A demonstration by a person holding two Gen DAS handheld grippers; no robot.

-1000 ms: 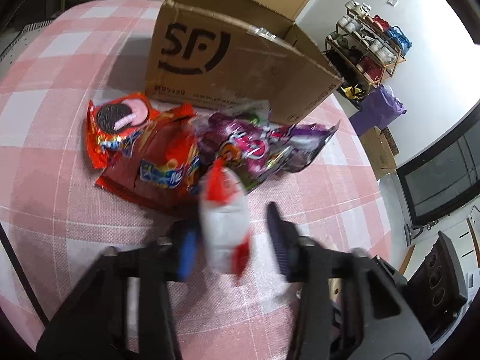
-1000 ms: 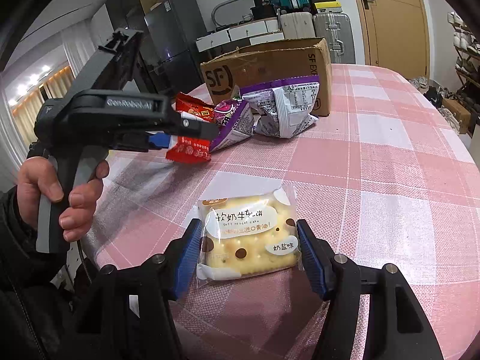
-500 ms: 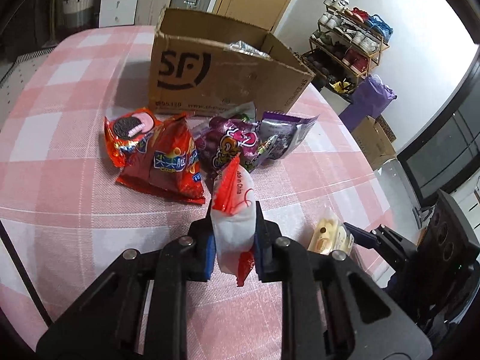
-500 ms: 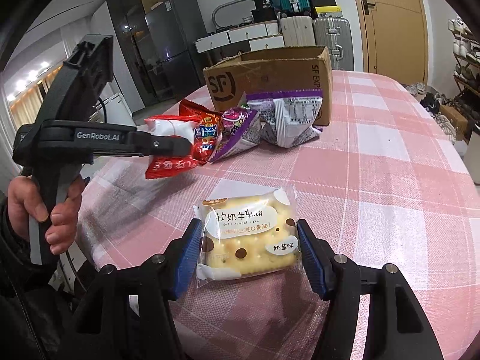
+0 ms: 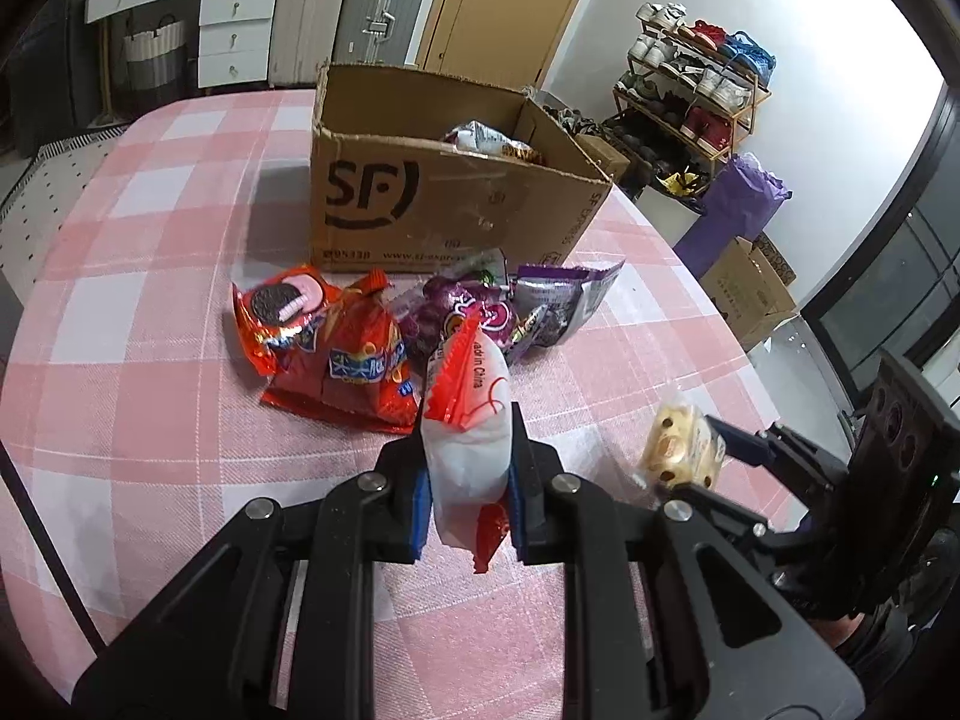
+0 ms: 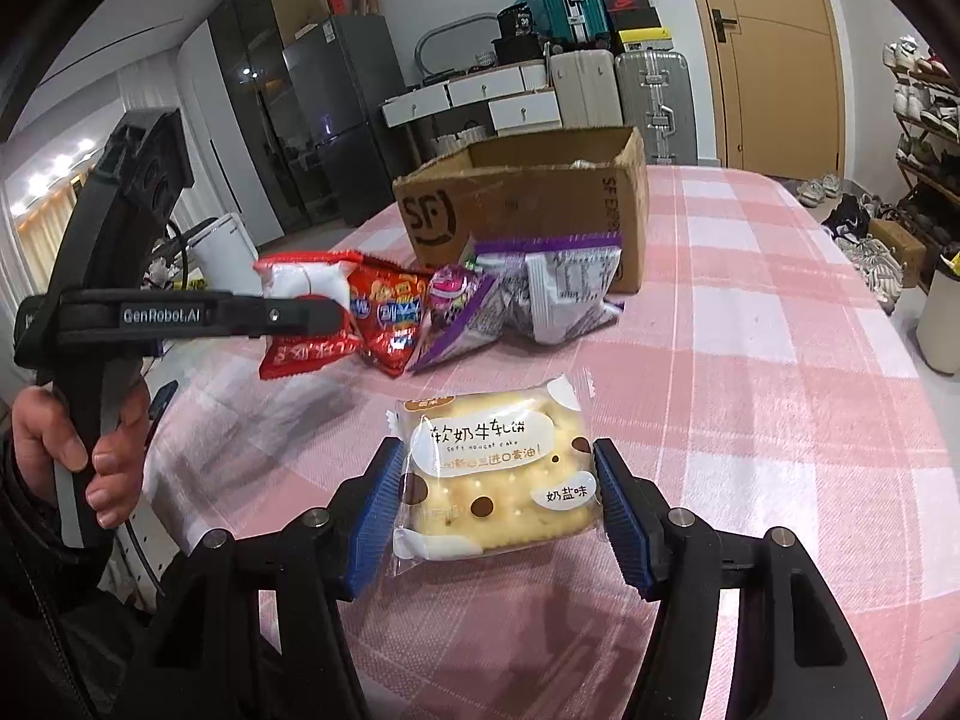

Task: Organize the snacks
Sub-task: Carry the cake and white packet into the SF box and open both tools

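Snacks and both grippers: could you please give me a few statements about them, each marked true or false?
1. The left gripper is shut on a white-and-red packet. True.
2. The right gripper holds a purple bag. False: it holds a biscuit pack.
3. The box is closed. False: it is open, with a packet showing inside.
4. An Oreo pack lies on the table in front of the box. True.
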